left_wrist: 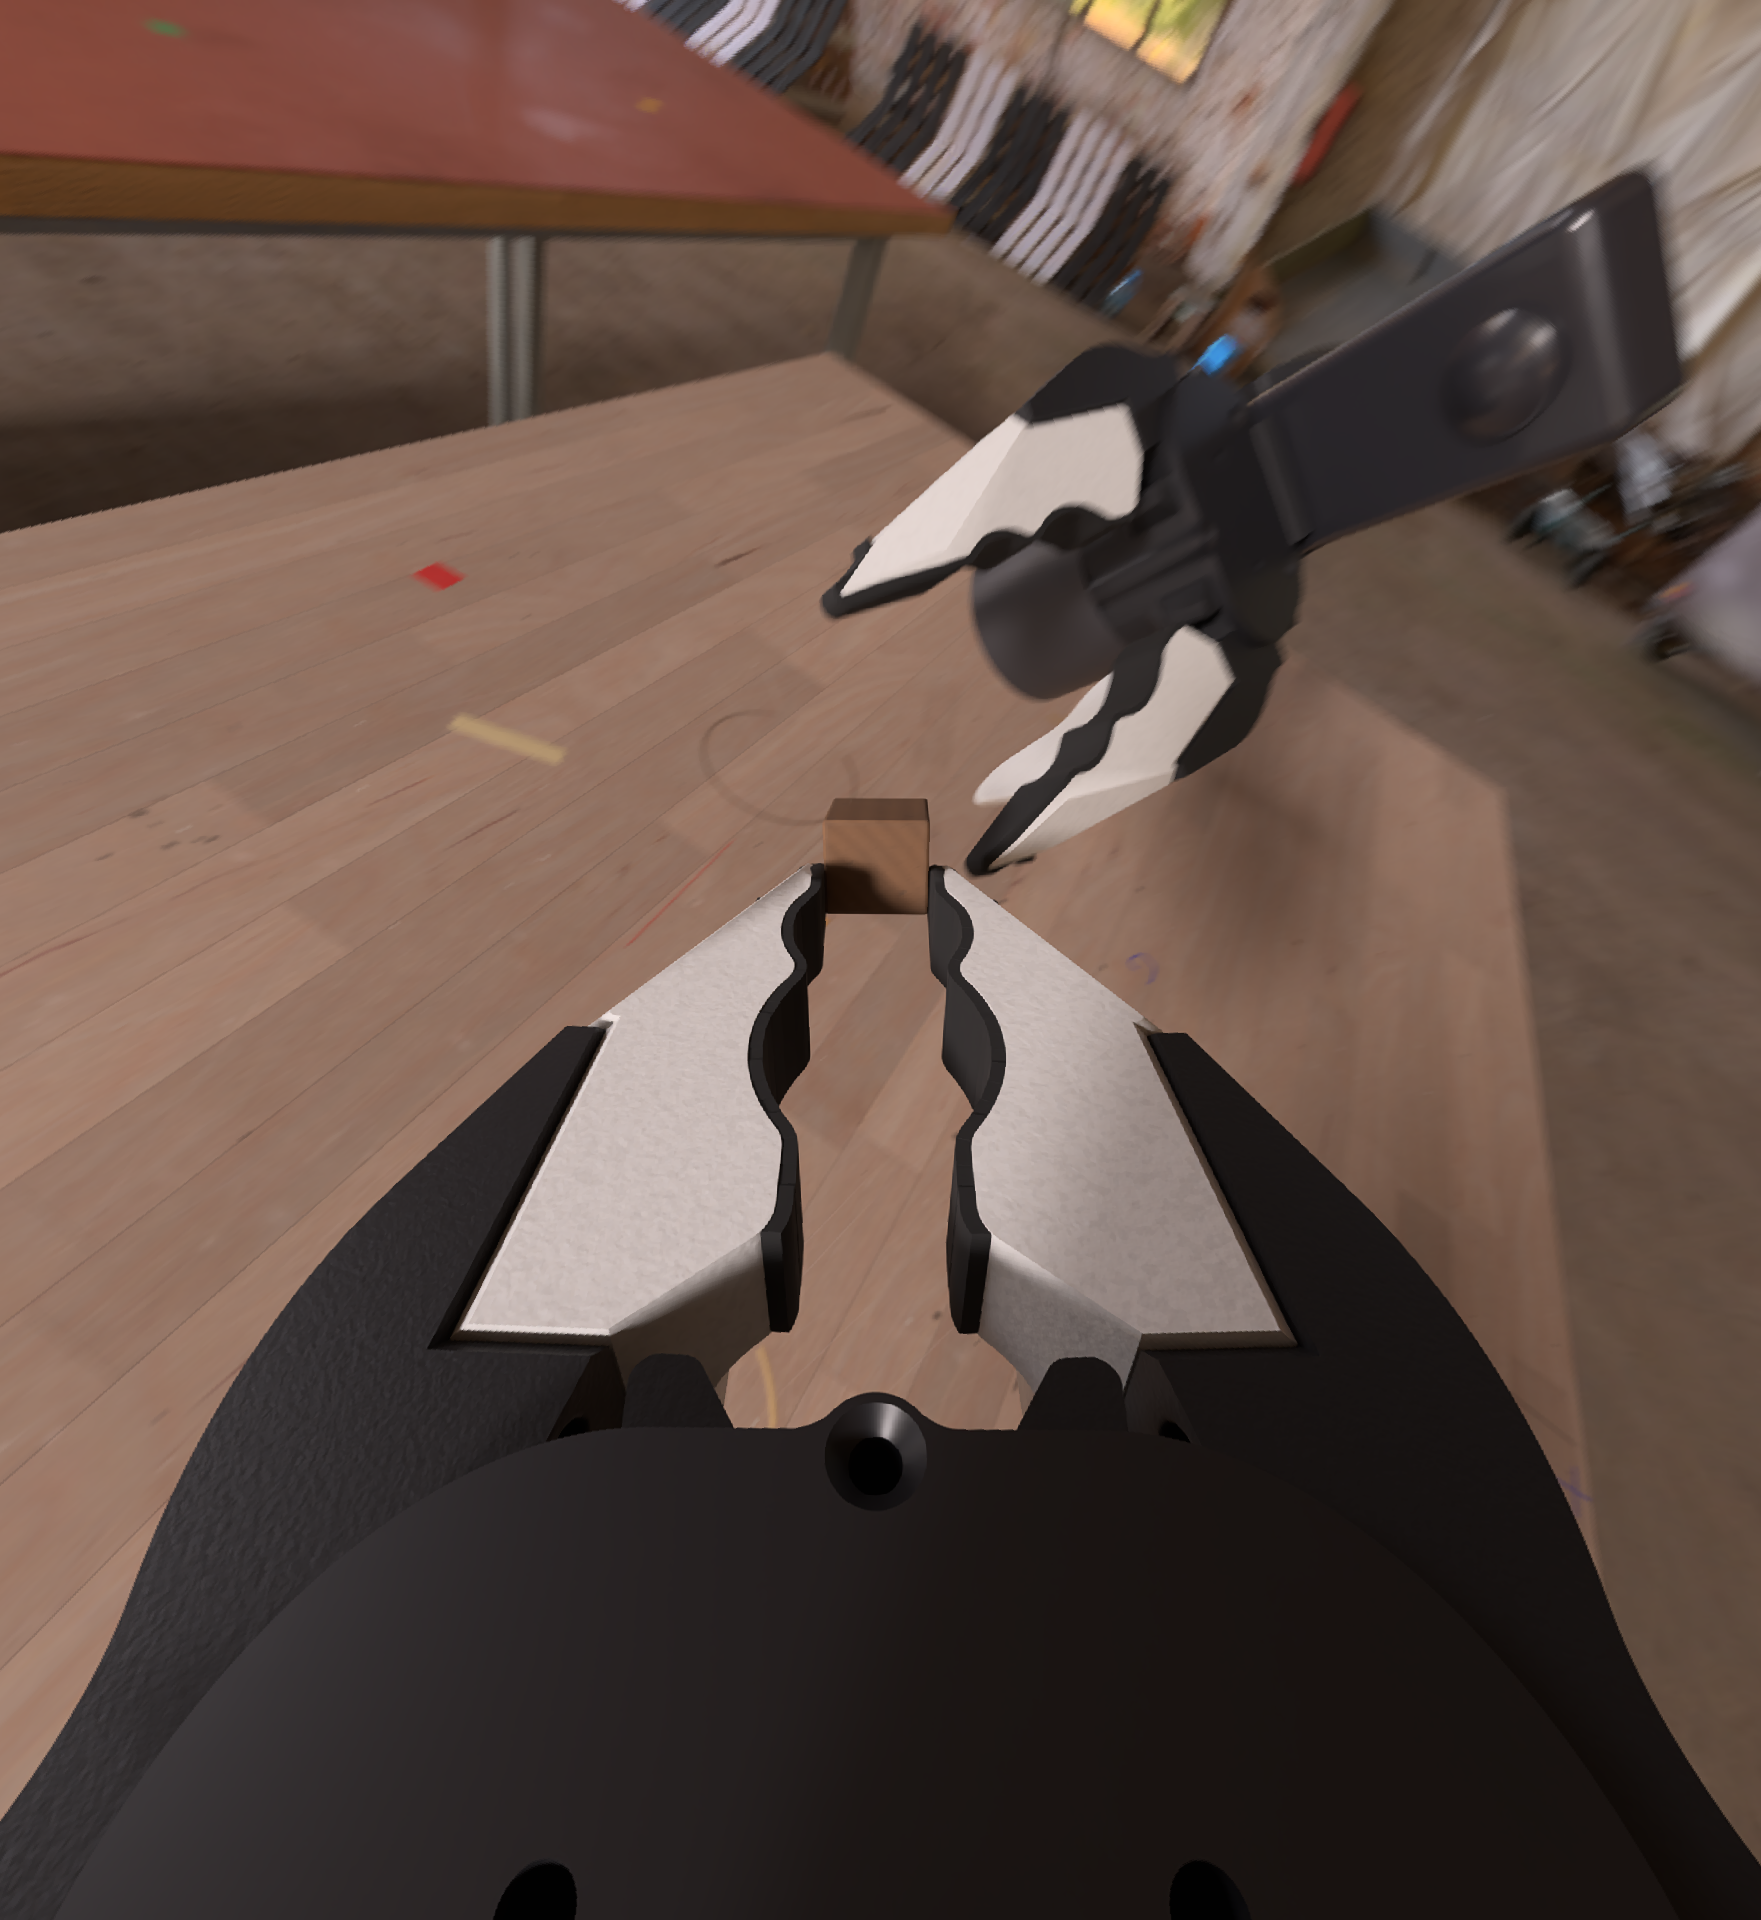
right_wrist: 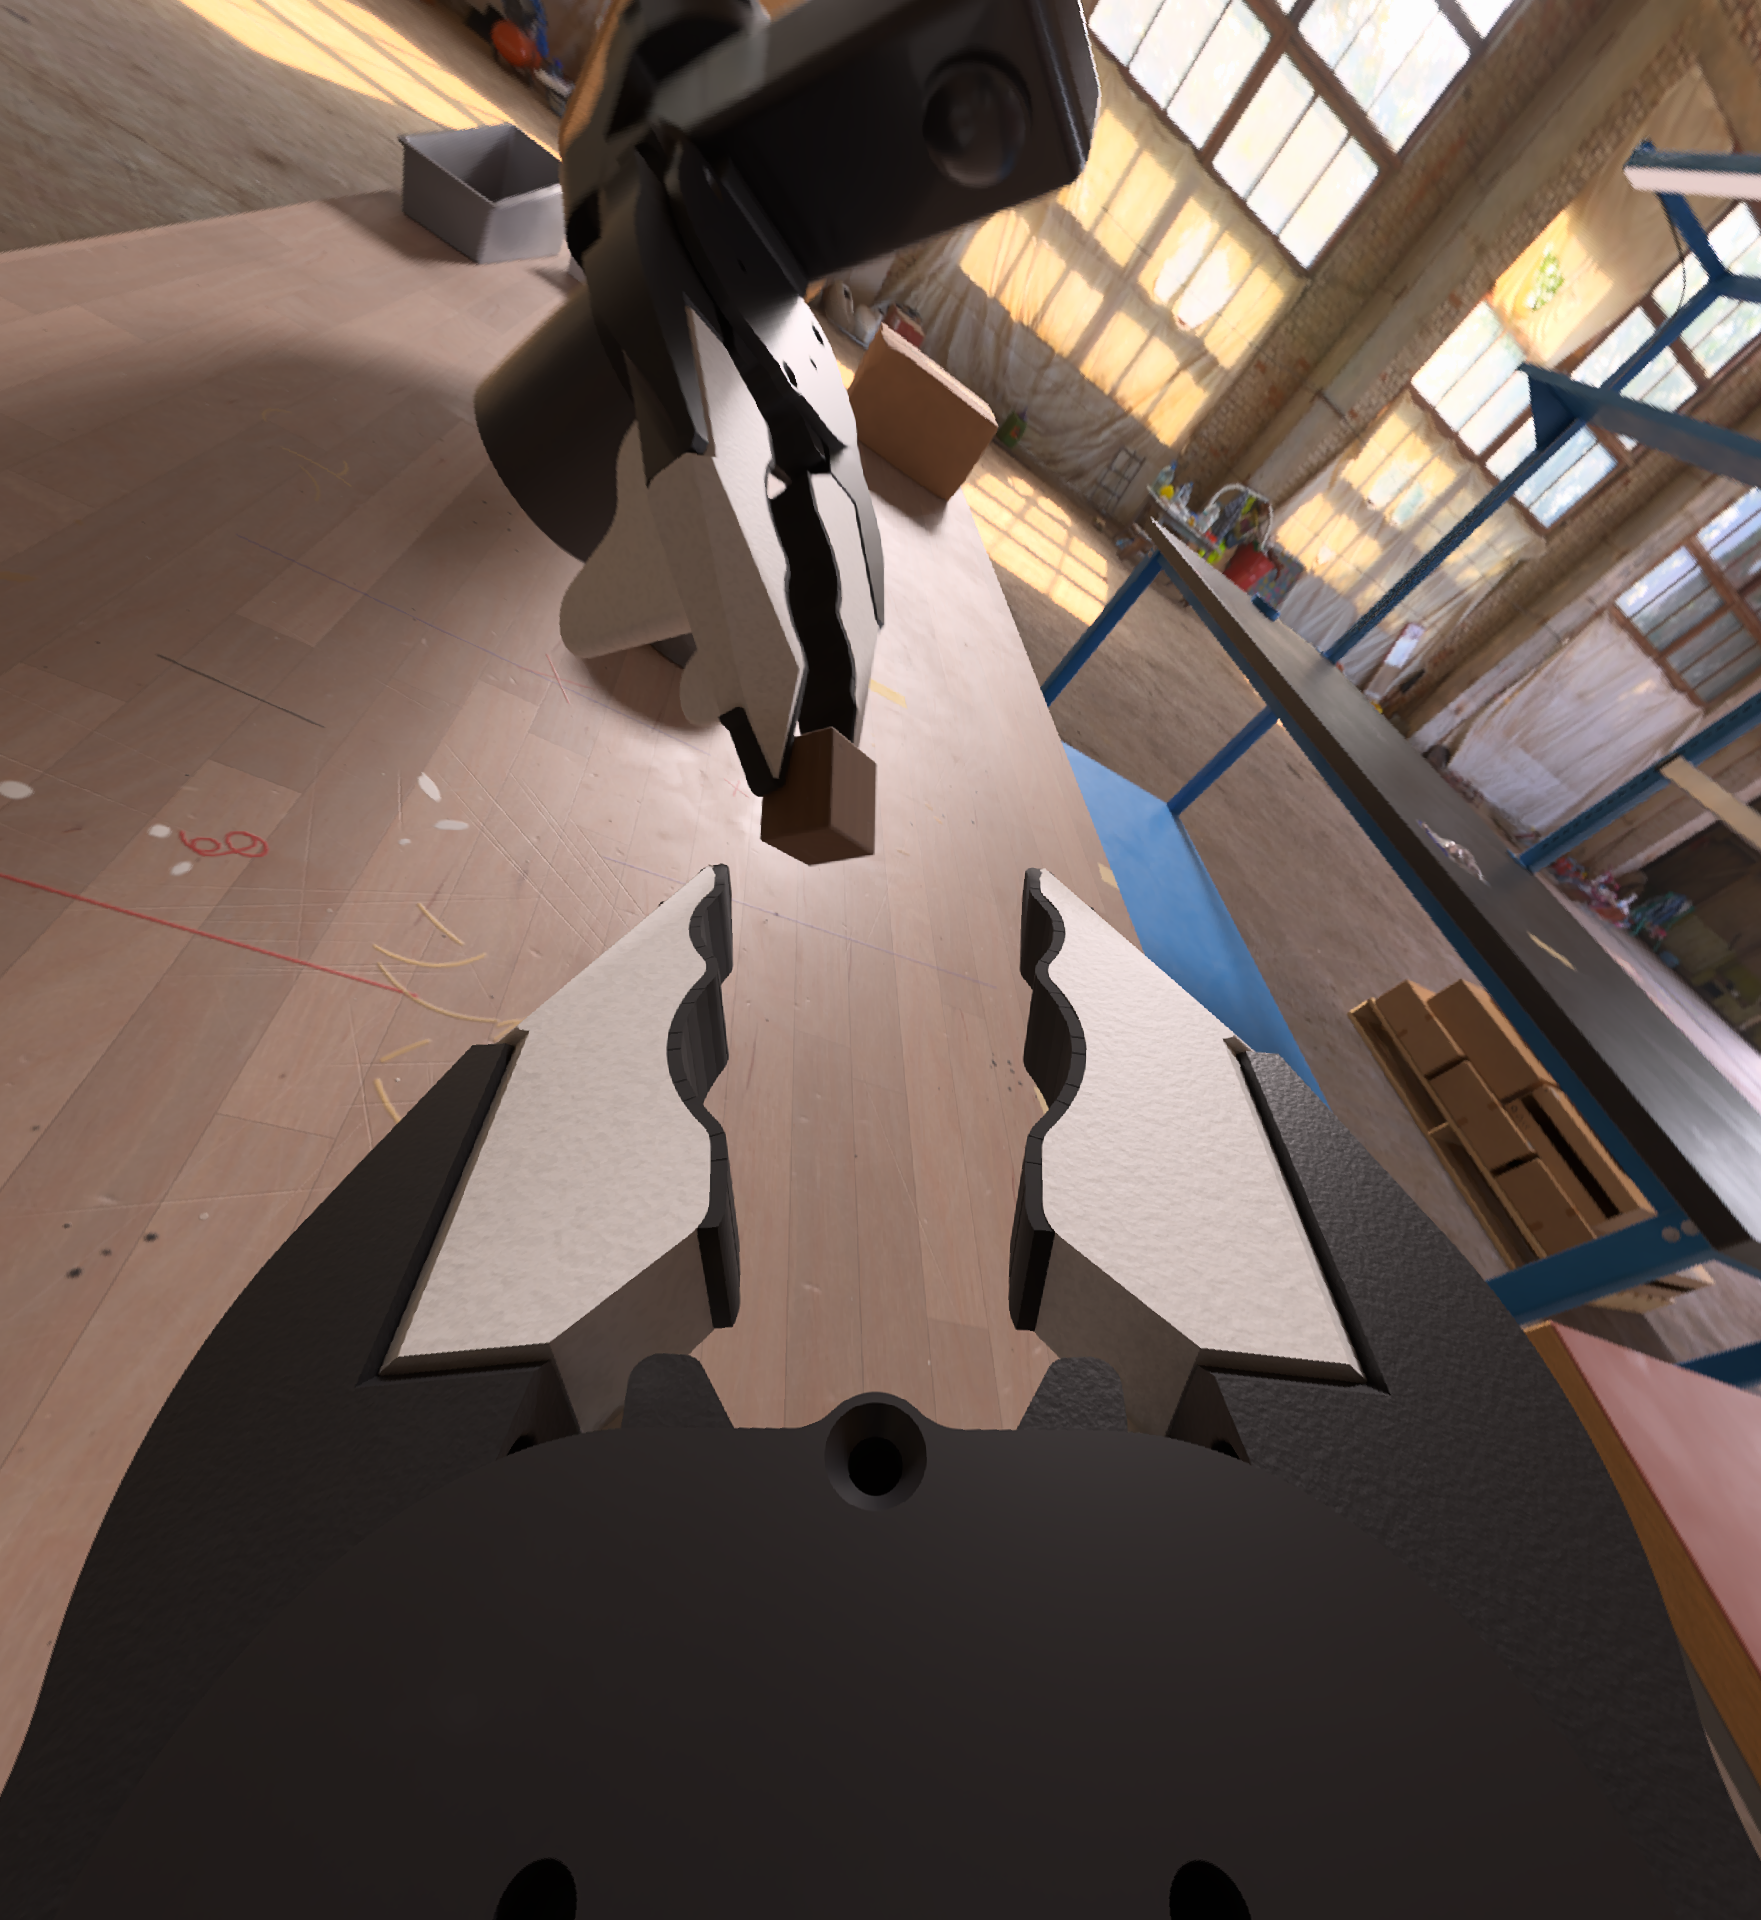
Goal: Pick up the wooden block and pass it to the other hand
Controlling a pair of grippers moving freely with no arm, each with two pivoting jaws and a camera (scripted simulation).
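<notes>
A small brown wooden block (left_wrist: 876, 857) sits pinched between the fingertips of my left gripper (left_wrist: 877, 883), held above the wooden table (left_wrist: 336, 935). In the right wrist view the block (right_wrist: 822, 798) hangs at the tip of the left gripper (right_wrist: 803, 748), which comes down from above. My right gripper (right_wrist: 874, 883) is open and empty, its fingertips just short of the block. In the left wrist view the right gripper (left_wrist: 907, 727) shows open to the right of the block, its lower fingertip close beside it.
A red-topped table (left_wrist: 388, 104) stands beyond the wooden one. In the right wrist view a grey bin (right_wrist: 481, 192) and a cardboard box (right_wrist: 923, 416) sit at the table's far end. A blue-framed bench (right_wrist: 1478, 883) stands to the right.
</notes>
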